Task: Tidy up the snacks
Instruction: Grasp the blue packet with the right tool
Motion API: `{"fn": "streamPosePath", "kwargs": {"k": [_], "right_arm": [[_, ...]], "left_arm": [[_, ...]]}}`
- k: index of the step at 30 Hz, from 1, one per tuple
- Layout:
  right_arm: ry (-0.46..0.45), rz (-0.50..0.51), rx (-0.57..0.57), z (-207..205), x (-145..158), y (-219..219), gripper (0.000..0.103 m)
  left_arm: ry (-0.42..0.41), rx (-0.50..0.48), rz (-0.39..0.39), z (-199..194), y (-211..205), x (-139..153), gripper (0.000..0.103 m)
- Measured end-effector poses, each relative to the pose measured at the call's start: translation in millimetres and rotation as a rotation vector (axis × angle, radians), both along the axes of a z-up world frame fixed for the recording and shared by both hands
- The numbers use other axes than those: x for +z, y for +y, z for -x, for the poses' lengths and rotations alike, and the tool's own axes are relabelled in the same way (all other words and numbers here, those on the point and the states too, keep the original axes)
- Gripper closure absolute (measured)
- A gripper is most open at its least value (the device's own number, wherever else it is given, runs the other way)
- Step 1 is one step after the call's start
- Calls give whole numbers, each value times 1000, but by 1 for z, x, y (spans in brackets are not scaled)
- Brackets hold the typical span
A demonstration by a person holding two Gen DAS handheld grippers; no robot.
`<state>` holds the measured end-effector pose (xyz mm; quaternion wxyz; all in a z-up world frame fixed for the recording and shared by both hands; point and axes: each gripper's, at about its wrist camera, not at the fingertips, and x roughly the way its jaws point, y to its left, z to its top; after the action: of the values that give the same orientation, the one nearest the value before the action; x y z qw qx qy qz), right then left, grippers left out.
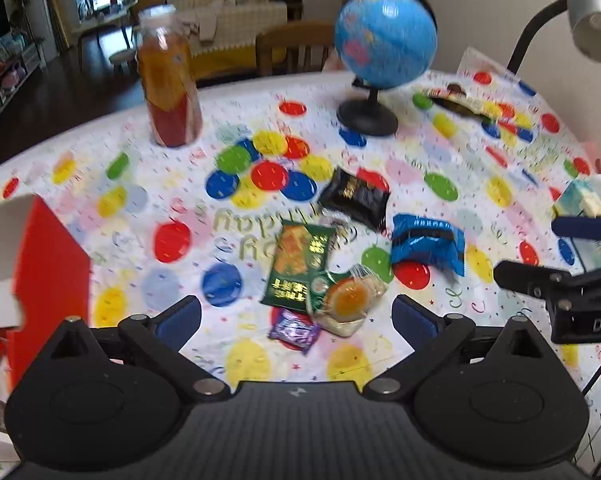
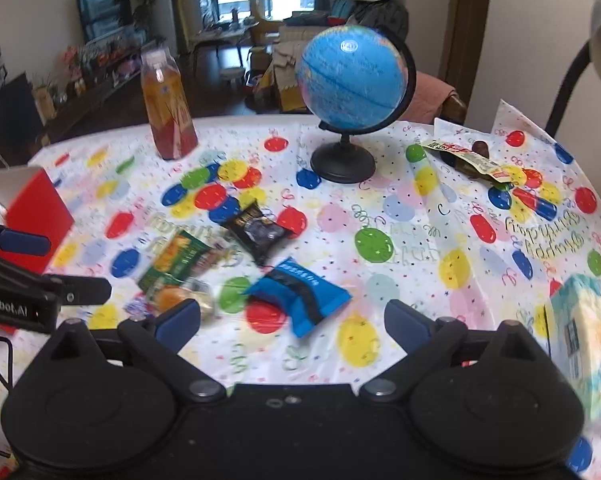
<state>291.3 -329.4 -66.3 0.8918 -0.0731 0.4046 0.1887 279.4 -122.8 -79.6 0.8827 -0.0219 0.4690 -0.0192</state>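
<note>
Grippers, left (image 1: 296, 316) and right (image 2: 292, 320), both spread and empty above snack packets (image 1: 296, 264). Best taken singly, near-centre ones first, into red box (image 1: 48, 264) at left edge.

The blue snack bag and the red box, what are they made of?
The blue snack bag looks like thin, shiny plastic film: it crinkles and catches glints of light. The red box looks like matte cardboard: flat stiff walls, a pale inside, and no shine.
</note>
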Motion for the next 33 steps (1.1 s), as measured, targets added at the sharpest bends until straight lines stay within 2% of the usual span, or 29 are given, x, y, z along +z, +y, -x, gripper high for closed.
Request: {"fn": "streamPosePath", "kwargs": {"k": [5, 13, 20, 24, 27, 30, 32, 33], "right_arm": [[23, 28, 31, -27, -17, -6, 9], [69, 28, 99, -62, -43, -5, 16], [84, 64, 179, -80, -64, 11, 21], [97, 74, 201, -85, -74, 19, 24], [101, 66, 200, -85, -77, 20, 28], [111, 49, 194, -86, -76, 20, 39], [121, 42, 190, -85, -76, 19, 51], [125, 43, 188, -85, -77, 19, 53]], "left_arm": [[66, 21, 12, -17, -18, -22, 1], [184, 97, 85, -44, -27, -54, 1], [239, 115, 99, -53, -32, -71, 2], [243, 108, 85, -57, -36, -73, 2], [246, 106, 79, -59, -36, -74, 2], [250, 112, 89, -60, -33, -74, 4], [249, 117, 93, -60, -31, -73, 7], [248, 126, 101, -59, -28, -72, 11]]}}
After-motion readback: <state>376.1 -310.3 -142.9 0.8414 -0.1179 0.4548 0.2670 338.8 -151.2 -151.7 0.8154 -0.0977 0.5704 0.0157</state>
